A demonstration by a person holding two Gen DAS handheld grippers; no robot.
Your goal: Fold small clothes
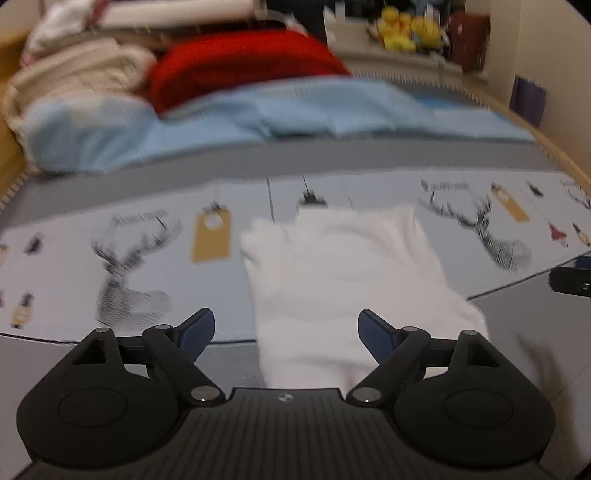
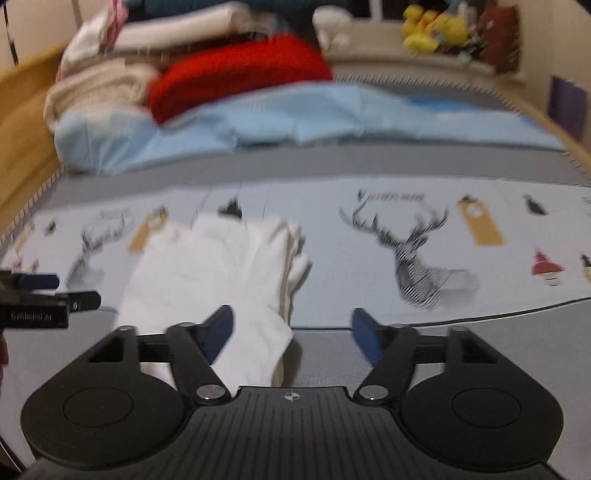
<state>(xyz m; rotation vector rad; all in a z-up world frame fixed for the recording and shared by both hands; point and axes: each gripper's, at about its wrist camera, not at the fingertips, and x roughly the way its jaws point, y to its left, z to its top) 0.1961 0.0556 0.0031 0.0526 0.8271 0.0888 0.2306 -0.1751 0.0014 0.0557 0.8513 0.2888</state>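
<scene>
A small white garment (image 1: 343, 266) lies folded on a pale cloth printed with deer (image 1: 129, 258), on a grey bed surface. In the left wrist view my left gripper (image 1: 286, 332) hangs above the garment's near end, jaws wide apart, nothing between the blue pads (image 1: 195, 332). In the right wrist view the same white garment (image 2: 210, 266) sits left of centre, its layered edge facing right. My right gripper (image 2: 291, 332) is open over the garment's near right corner, holding nothing. The left gripper (image 2: 40, 299) shows at that view's left edge. Both views are motion-blurred.
Behind the printed cloth (image 2: 406, 240) lies a light blue sheet (image 1: 258, 122), then a red cushion (image 1: 240, 66) and beige folded fabrics (image 1: 74, 77). Yellow plush toys (image 2: 428, 29) sit on a far shelf. A wooden bed frame (image 2: 22, 122) borders the left.
</scene>
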